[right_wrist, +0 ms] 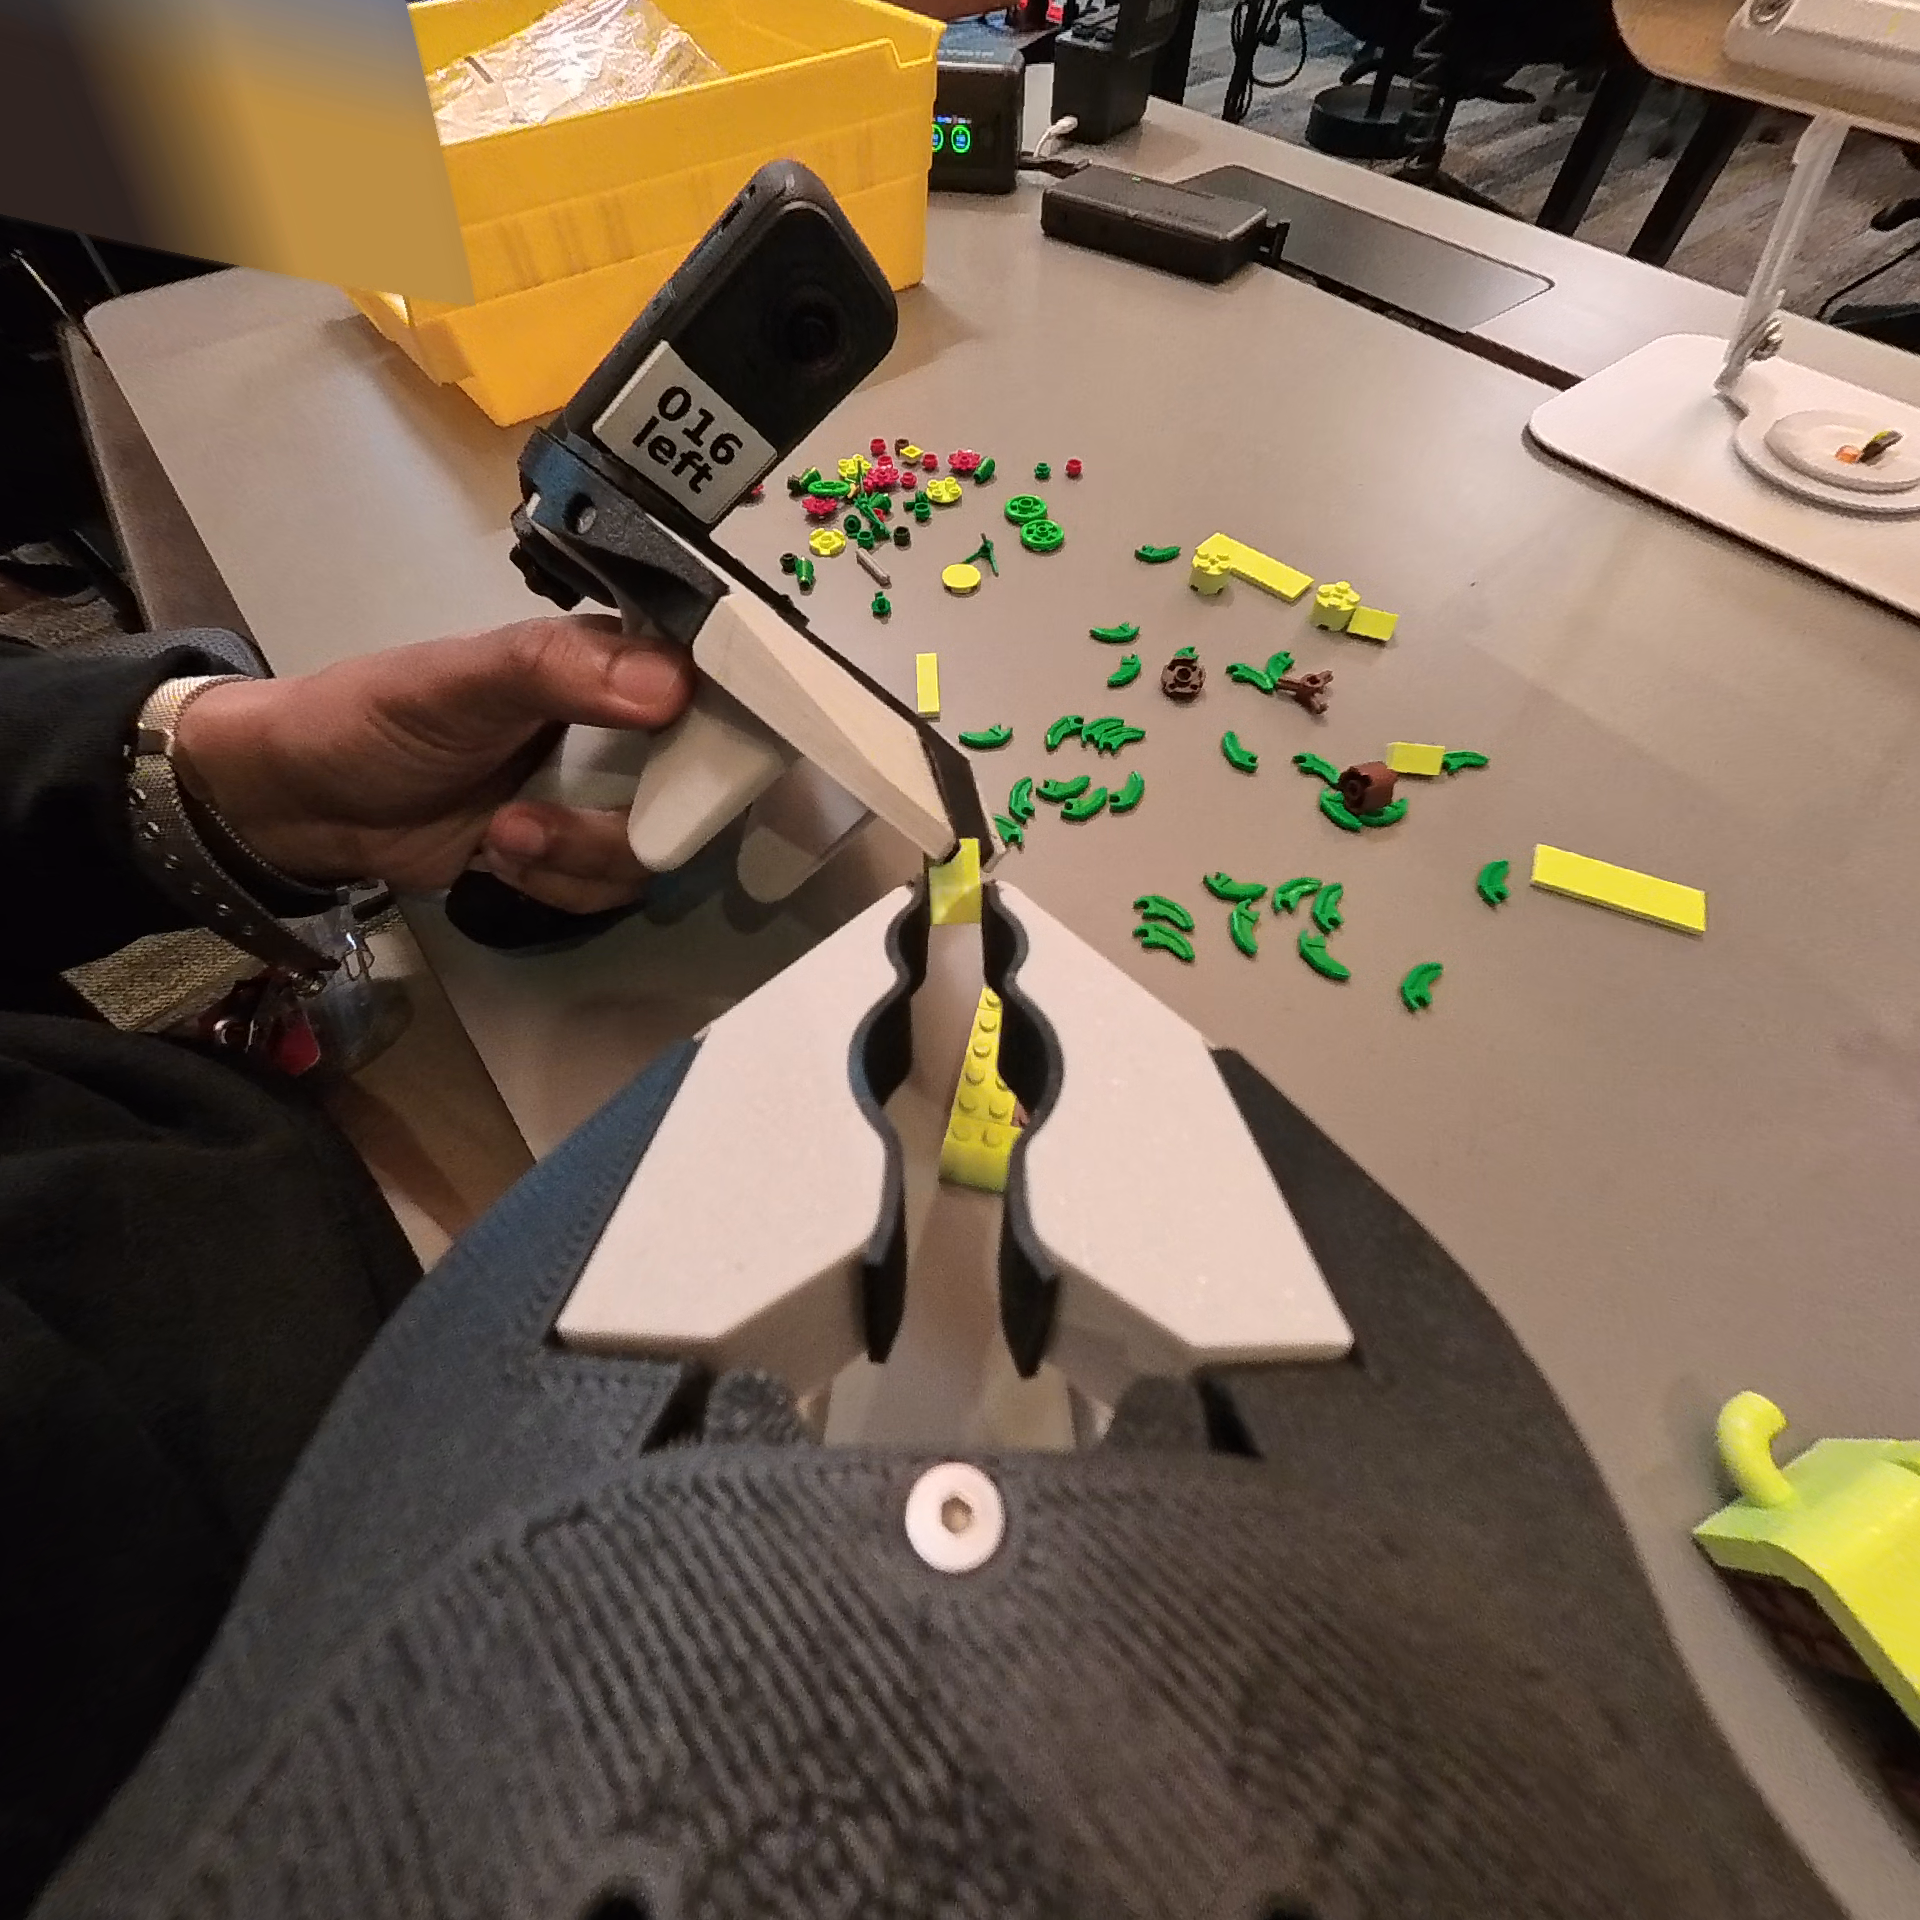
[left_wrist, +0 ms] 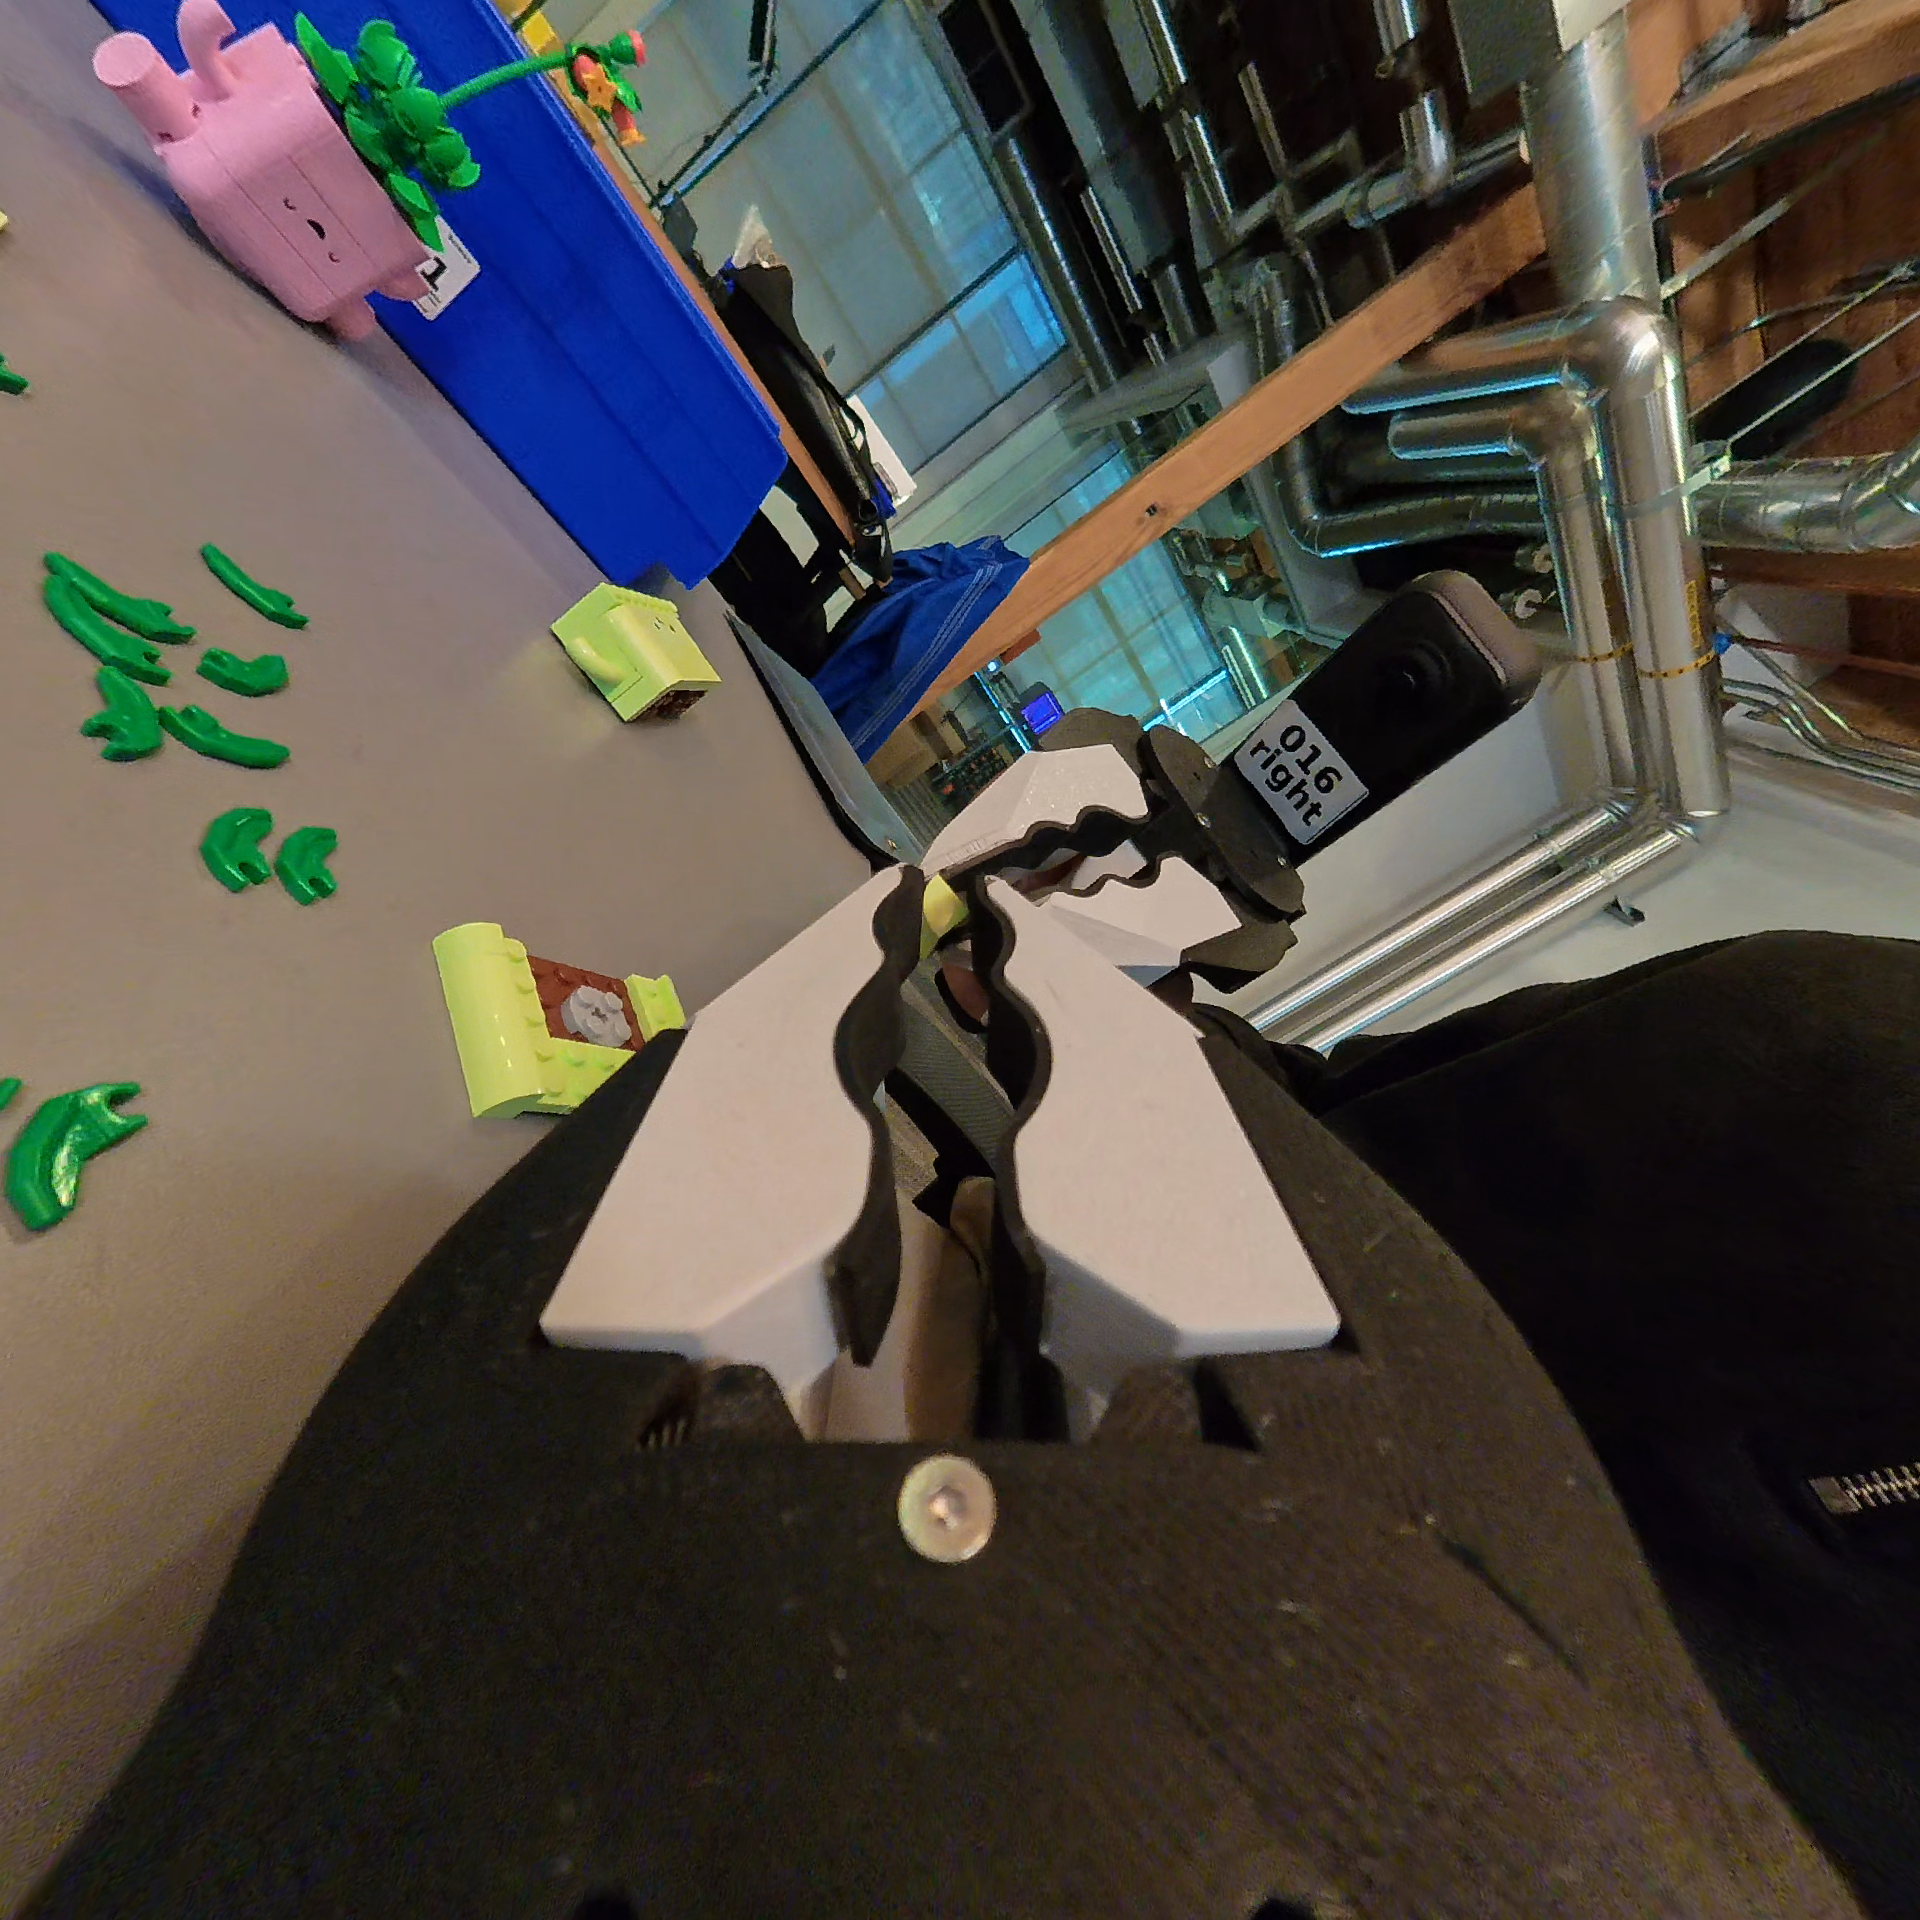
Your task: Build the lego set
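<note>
**A:** My left gripper (left_wrist: 940, 914) is pinched down on a small lime-yellow tile (right_wrist: 956, 883) — I see only a sliver of it between the black wavy pads in the left wrist view. From the right wrist view the same gripper comes in tilted from the upper left, held by a hand (right_wrist: 416, 748), with a camera on top.

**B:** And your right gripper (right_wrist: 954, 899)?

**A:** Its tips meet the same tile from below, jaws narrow. Both pairs of tips touch the piece, so it is clamped from two sides above the grey table (right_wrist: 1558, 1091). Farther down in the right gripper's gap I see a lime studded brick (right_wrist: 982, 1101); I cannot tell whether it is gripped or lies on the table behind.

**B:** Where is the rest of the set?

**A:** Spread on the table. Green curved leaf pieces (right_wrist: 1236, 925) lie scattered just beyond the grippers, with a long lime flat tile (right_wrist: 1618, 888) to their right. Farther back is a heap of tiny red, yellow and green bits (right_wrist: 883, 499). A yellow bin (right_wrist: 665, 208) stands at the far left edge.

**B:** Anything built?

**A:** In the left wrist view a pink pot with a green plant (left_wrist: 301, 197) stands against a blue bin (left_wrist: 582, 343). A small lime pot (left_wrist: 634, 665) lies on its side, and a lime and brown base (left_wrist: 540, 1018) sits near my gripper.
</note>
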Tool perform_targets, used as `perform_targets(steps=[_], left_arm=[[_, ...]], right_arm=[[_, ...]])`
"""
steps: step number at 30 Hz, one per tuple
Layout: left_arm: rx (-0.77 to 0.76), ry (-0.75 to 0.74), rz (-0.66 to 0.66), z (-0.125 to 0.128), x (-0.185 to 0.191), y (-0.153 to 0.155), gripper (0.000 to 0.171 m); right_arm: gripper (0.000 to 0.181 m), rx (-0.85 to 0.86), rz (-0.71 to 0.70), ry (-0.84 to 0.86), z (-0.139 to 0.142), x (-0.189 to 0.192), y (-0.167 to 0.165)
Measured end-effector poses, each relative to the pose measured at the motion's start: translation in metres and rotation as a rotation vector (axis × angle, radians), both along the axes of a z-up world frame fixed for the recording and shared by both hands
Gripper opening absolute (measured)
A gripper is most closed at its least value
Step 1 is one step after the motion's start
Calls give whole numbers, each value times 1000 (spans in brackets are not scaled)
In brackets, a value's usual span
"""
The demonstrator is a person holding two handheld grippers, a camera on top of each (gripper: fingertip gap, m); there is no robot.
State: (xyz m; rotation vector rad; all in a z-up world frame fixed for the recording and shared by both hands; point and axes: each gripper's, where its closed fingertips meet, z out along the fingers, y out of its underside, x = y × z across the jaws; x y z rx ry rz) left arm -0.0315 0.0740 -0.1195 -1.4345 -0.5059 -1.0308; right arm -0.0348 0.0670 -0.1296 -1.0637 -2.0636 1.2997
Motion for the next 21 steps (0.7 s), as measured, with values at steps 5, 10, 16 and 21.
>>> perform_targets(steps=[5,10,16,21], left_arm=[[3,-5,0,0,-1,0,6],[16,-18,-13,2,0,0,6],[44,-18,-36,7,5,-1,6],[48,-36,-45,6,5,0,6]], right_arm=[[8,-12,0,0,1,0,1],[8,-28,3,-10,1,2,0],[9,-132,19,-60,1,4,-3],[8,-190,24,-90,1,6,-3]])
